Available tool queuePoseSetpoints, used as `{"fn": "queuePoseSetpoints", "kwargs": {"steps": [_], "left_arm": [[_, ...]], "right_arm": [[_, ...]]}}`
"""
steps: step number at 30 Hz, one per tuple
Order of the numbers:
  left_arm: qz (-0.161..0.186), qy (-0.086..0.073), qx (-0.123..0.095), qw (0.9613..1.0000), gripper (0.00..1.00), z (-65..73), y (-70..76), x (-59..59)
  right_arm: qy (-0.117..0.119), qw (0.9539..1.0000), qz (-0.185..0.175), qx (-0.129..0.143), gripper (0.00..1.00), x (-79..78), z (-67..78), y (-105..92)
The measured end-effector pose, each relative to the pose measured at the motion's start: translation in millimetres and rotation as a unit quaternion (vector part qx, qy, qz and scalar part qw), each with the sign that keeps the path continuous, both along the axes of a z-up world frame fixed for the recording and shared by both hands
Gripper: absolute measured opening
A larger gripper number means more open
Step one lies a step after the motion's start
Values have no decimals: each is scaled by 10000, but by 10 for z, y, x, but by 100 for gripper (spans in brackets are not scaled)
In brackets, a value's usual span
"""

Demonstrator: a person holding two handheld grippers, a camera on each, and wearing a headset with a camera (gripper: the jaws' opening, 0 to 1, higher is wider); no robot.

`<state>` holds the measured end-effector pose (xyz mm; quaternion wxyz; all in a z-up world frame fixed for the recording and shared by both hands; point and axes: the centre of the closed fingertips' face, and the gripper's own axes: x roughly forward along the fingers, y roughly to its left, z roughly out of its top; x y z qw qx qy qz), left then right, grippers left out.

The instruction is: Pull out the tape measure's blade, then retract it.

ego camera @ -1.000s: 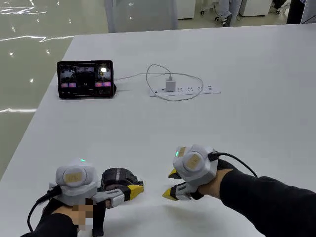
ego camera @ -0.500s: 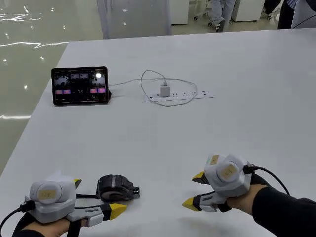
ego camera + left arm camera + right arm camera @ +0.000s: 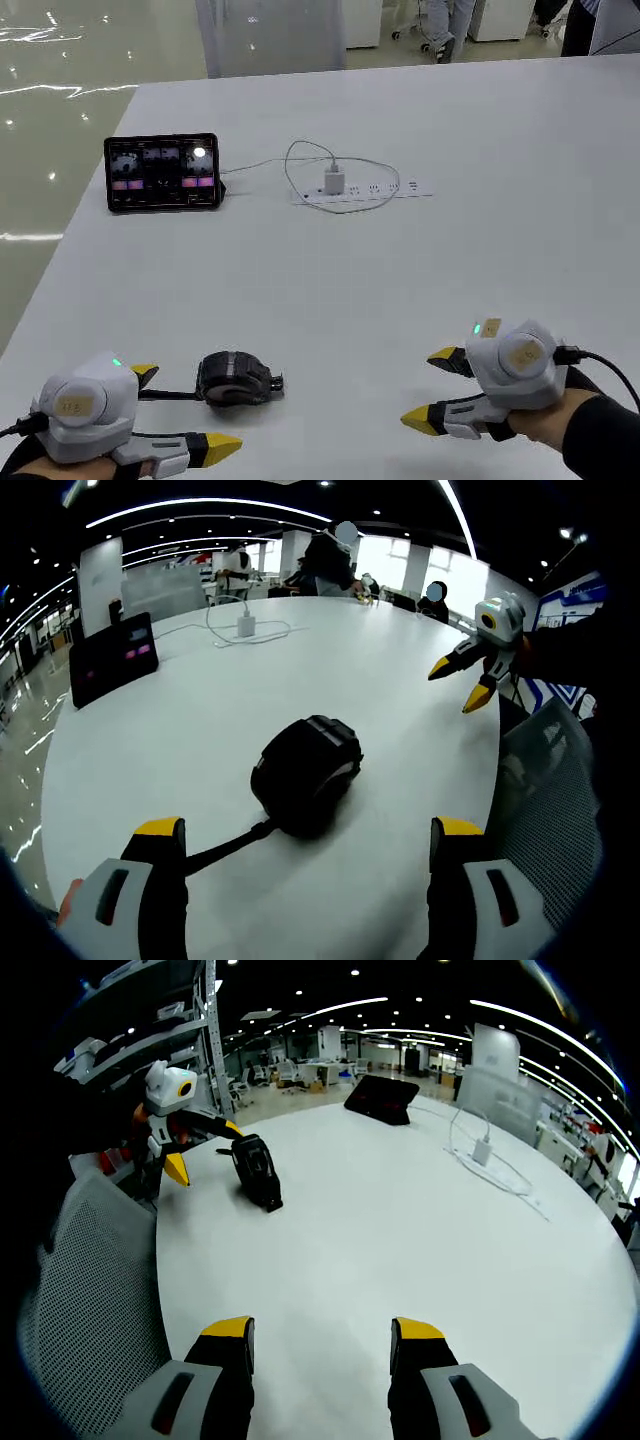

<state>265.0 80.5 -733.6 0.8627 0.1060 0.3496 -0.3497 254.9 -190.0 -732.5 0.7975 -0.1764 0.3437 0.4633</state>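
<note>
The black tape measure lies on the white table near its front left, with its wrist strap trailing left. In the left gripper view the tape measure sits just ahead of the jaws, blade not visibly out. My left gripper stands open beside it, yellow tips spread, touching nothing. My right gripper is open at the front right, well apart from the tape measure, holding nothing. The left gripper also shows in the right gripper view, and the right gripper in the left gripper view.
A dark tablet stands at the back left. A white power strip with a plugged charger and looped cable lies behind the middle. The table's left edge drops to a shiny floor. People stand beyond the far edge.
My left gripper let go of the tape measure and drew back to the left. My right gripper moved away to the right. The tape measure stays on the table.
</note>
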Motion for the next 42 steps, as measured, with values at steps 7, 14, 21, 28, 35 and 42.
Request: {"fn": "queuePoseSetpoints", "kwargs": {"steps": [7,14,21,28,35,42], "left_arm": [[330,-50,-295,9990,99,40,30,-64],[533,-318,-204,9979,99,84,87,-103],[438,-268,-174,9985,99,159,131,-140],[393,-198,-113,9990,99,192,324,-112],[289,-171,-15,9994,99,226,414,-127],[121,-35,116,9999,99,159,456,-222]], "right_arm": [[38,9991,-408,146,56,-86,-30,-199],[1,9981,-586,213,57,-162,11,-354],[-42,9973,-717,164,62,-218,33,-595],[28,9961,-872,132,68,-294,54,-902],[-50,9970,-767,-110,76,-352,96,-1170],[23,9964,-820,-205,86,-410,124,-1380]]}}
